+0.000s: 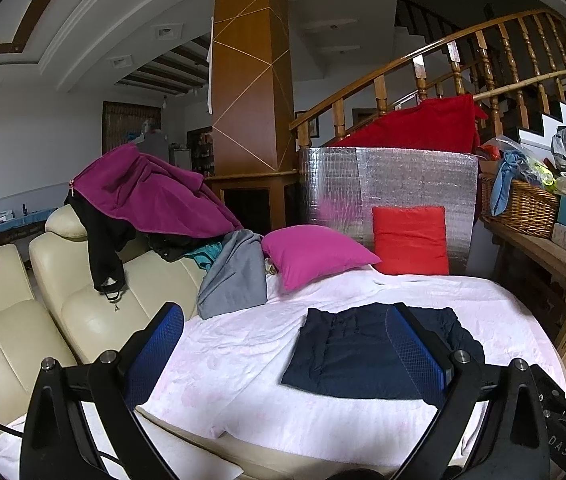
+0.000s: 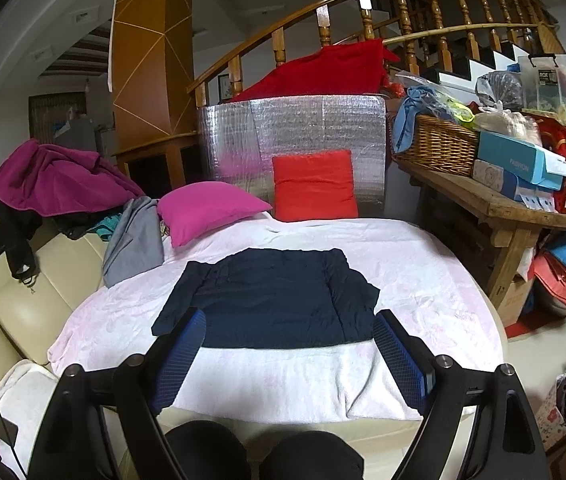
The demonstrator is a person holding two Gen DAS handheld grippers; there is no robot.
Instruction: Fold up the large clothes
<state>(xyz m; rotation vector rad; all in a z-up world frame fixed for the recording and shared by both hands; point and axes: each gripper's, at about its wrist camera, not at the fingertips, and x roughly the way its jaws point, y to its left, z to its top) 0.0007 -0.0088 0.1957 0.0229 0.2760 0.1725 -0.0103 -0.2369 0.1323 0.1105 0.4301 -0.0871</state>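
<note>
A dark navy garment [image 2: 275, 300] lies folded flat into a rough rectangle on the pale pink sheet [image 2: 423, 264] that covers the sofa seat. It also shows in the left wrist view [image 1: 347, 352]. My right gripper [image 2: 289, 328] is open and empty, held above the garment's near edge. My left gripper [image 1: 283, 324] is open and empty, held to the left of the garment above the sheet [image 1: 223, 360]. More clothes wait on the sofa back: a magenta jacket [image 1: 151, 192], a black garment [image 1: 99, 236] and a grey garment [image 1: 235, 276].
A magenta pillow [image 2: 207, 208] and a red pillow [image 2: 315, 186] lie at the far end against a silver foil panel [image 2: 295, 124]. A cluttered wooden bench [image 2: 503, 208] with a wicker basket [image 2: 435, 144] stands at the right. A cream leather sofa [image 1: 11, 320] is at the left.
</note>
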